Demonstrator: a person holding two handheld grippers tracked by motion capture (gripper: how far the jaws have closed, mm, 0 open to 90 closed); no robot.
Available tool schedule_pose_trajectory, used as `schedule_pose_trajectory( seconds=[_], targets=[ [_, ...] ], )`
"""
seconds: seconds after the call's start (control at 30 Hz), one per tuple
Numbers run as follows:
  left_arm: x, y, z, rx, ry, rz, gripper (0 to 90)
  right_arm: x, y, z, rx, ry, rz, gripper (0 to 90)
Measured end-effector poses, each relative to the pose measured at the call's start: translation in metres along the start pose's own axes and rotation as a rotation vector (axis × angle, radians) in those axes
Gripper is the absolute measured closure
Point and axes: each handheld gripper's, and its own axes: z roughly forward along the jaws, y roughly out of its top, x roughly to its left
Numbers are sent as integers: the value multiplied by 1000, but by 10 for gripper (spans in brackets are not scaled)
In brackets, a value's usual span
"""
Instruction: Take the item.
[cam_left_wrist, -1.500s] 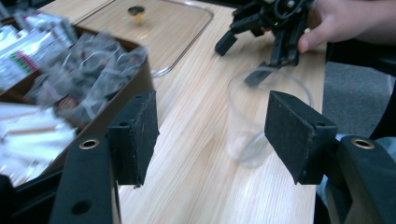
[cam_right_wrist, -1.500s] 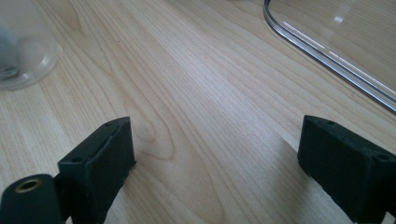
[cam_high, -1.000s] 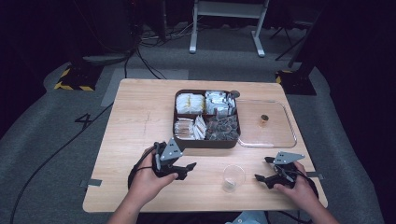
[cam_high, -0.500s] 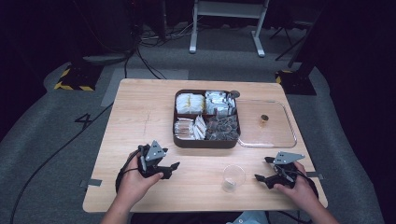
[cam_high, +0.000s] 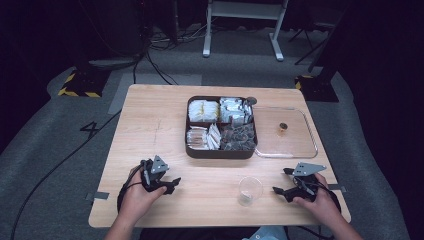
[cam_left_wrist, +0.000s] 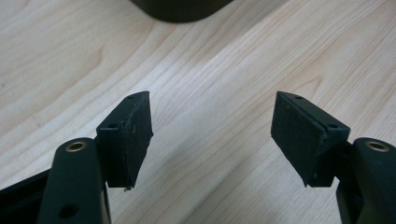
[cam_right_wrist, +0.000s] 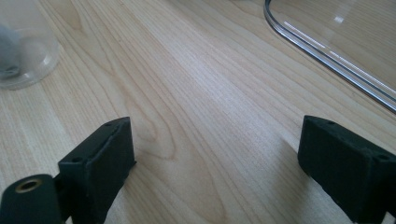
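The left gripper (cam_high: 172, 184) had drawn back toward the person over the last second, from a spot closer to the dark compartment tray (cam_high: 221, 151) down to the near left part of the table (cam_high: 150, 110). Its fingers (cam_left_wrist: 130, 135) stood wide apart with nothing between them, just bare wood. The right gripper (cam_high: 281, 184) had not shifted at all; it rested near the front right edge, its fingers (cam_right_wrist: 100, 168) equally spread and empty. I took the pull-back to mean that the left hand had finished or given up a reach toward the tray, and that both tools were now parked, with the next pick not yet begun.

The clear plastic cup (cam_high: 249, 190) stood upright between the two grippers, closer to the right one and apart from both. The tray sat mid-table with its four sections full of packets, and the clear lid (cam_high: 286, 134) lay just beside it on the right, touching or nearly so.

What the packets were I could not tell; they were too small and blurred. Something pale seemed to lie in the bottom of the cup, but it was unreadable. The left gripper's own camera caught only a cut-off dark corner of the tray (cam_left_wrist: 180, 9), and the right one's showed just the cup's side (cam_right_wrist: 25, 51) and the lid's rim (cam_right_wrist: 327, 56).
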Motion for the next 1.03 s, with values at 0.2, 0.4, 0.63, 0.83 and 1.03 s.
schedule_pose_trajectory(
  seconds=[0.2, 0.4, 0.63, 0.83, 1.03],
  targets=[
    [1, -9, -1, 22, -4, -21, 285, 0, 0, 0, 0, 0, 0, 108],
    [1, -23, -2, 62, 8, -9, 258, 0, 0, 0, 0, 0, 0, 108],
    [3, -31, 1, 10, 29, -20, 118, 0, 0, 0, 0, 0, 0, 108],
    [3, -31, 2, 4, 34, -26, 107, 0, 0, 0, 0, 0, 0, 108],
    [3, -31, 2, 6, 42, -32, 102, 0, 0, 0, 1, -1, -1, 108]
  ],
)
